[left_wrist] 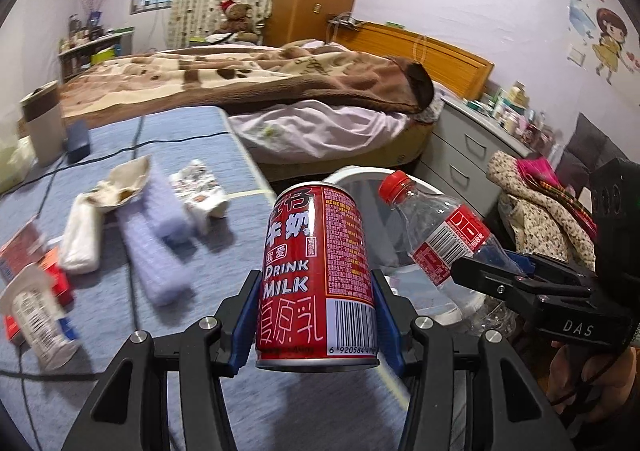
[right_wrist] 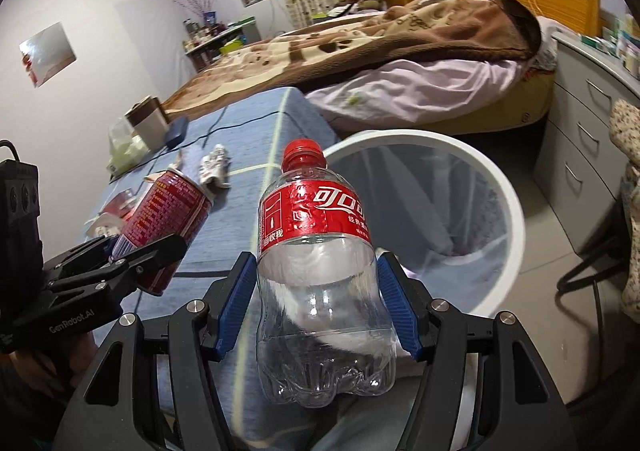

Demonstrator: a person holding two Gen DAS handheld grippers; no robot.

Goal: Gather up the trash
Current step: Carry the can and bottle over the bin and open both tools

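Note:
My left gripper is shut on a red milk can, held upright above the blue table's right edge. My right gripper is shut on an empty clear cola bottle with a red cap and red label. The bottle is held near the rim of a white trash bin on the floor to the right of the table. The can and the left gripper show at the left of the right wrist view. The right gripper shows at the right of the left wrist view.
On the blue table lie rolled socks and cloths, a white cup, red boxes, a dark case and cables. A bed stands behind, grey drawers and a clothes-covered chair at right.

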